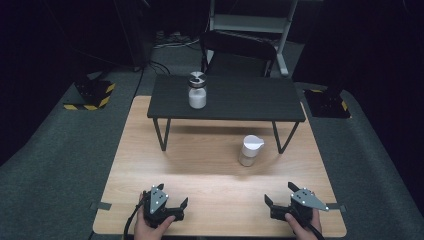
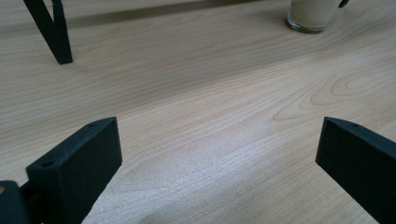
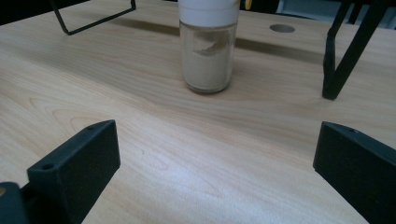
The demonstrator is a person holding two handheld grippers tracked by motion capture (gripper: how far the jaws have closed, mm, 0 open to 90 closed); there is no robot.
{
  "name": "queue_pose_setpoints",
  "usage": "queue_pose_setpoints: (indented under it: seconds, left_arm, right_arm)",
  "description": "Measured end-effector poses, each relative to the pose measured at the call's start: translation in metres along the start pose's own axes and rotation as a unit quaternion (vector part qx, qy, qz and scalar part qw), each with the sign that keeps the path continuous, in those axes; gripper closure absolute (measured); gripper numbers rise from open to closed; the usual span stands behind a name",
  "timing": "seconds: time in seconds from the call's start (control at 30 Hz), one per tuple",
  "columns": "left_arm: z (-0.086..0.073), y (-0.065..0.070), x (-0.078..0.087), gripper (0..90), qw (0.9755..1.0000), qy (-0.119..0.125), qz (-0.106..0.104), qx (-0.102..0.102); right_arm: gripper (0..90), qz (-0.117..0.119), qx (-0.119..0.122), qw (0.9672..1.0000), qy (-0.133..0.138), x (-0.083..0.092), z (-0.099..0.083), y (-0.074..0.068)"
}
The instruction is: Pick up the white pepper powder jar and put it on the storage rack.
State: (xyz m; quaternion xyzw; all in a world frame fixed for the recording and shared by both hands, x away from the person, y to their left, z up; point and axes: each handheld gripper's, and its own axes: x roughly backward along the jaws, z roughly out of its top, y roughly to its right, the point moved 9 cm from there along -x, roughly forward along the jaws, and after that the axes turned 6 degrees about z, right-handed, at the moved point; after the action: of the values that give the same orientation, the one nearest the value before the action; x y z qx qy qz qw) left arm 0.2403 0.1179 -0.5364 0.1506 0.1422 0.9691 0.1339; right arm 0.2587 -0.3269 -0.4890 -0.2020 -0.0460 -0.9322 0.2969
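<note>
A glass jar with a white pouring lid (image 1: 249, 150) stands on the wooden table (image 1: 210, 175), in front of the small black shelf's right leg; it holds pale powder (image 3: 206, 60) and its base shows at the top of the left gripper view (image 2: 312, 16). A second jar with a silver lid (image 1: 197, 90) stands on the black shelf (image 1: 235, 97), left of centre. My left gripper (image 1: 162, 201) rests near the table's front edge at the left, open and empty (image 2: 219, 154). My right gripper (image 1: 280, 196) sits at the front right, open and empty (image 3: 217, 154).
The shelf stands on thin black legs (image 2: 51, 32) (image 3: 345, 56) on the far half of the table. A round hole (image 3: 282, 28) is cut in the tabletop behind the jar. A black chair (image 1: 237, 52) stands beyond the table. Grey floor surrounds it.
</note>
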Motion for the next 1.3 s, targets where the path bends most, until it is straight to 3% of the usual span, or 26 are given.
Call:
queue_pose_setpoints:
  seconds: [0.3,0.47,0.5,0.77,1.3]
  left_arm:
    - [0.0,0.001,0.0,0.8,1.0,0.0,-0.001,-0.001]
    - [0.0,0.001,0.0,0.8,1.0,0.0,-0.003,-0.001]
    - [0.0,0.0,0.0,0.8,1.0,0.0,-0.003,-0.002]
    - [-0.001,0.0,0.001,0.8,1.0,0.002,-0.006,-0.001]
    - [-0.001,-0.001,0.002,0.8,1.0,0.002,-0.008,0.004]
  right_arm:
    - [0.6,0.008,0.007,0.9999,0.003,-0.022,0.019,0.0]
    - [0.7,0.015,0.0,0.9999,0.003,-0.043,0.03,0.0]
    - [0.7,0.023,0.007,0.9997,0.0,-0.051,0.035,0.001]
    - [1.6,0.012,0.002,0.9999,-0.006,-0.088,0.05,0.007]
    - [4.6,-0.007,-0.016,0.9998,0.003,-0.132,0.051,0.007]
